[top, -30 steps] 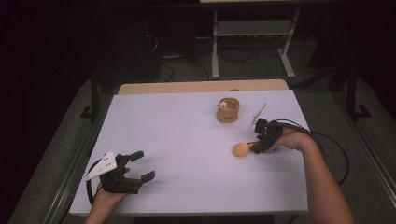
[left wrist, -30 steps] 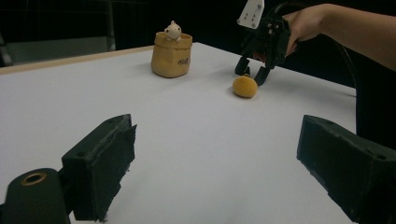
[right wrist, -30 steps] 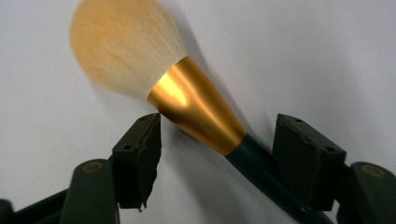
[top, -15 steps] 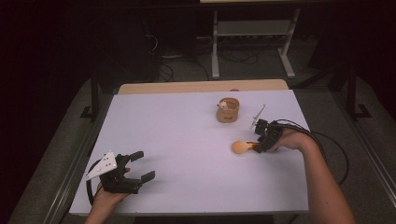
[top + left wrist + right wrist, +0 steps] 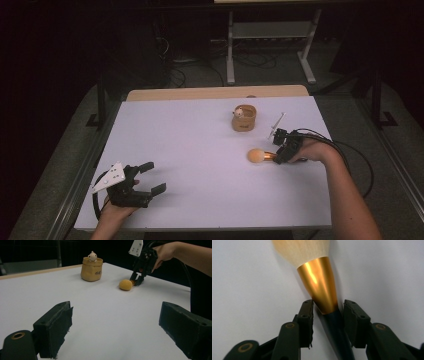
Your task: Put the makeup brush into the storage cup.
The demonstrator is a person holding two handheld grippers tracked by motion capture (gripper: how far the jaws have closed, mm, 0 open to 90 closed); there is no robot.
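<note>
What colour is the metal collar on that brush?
Shiny gold on the brush, between pale bristles and a dark handle; the right gripper view shows it best.

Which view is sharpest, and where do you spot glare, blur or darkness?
High view: the white table is bright, the surroundings nearly black. Left gripper view: its own jaws are soft, the pouch sharper. Right gripper view: glare streaks the brush's gold ferrule, the bristles are washed out and the right gripper is crisp.

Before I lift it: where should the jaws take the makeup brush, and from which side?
Grip the makeup brush on its dark handle just behind the gold ferrule, coming from the handle end. It lies flat on the table; the handle is narrow and firm, the bristles soft. The right gripper has just closed there.
</note>
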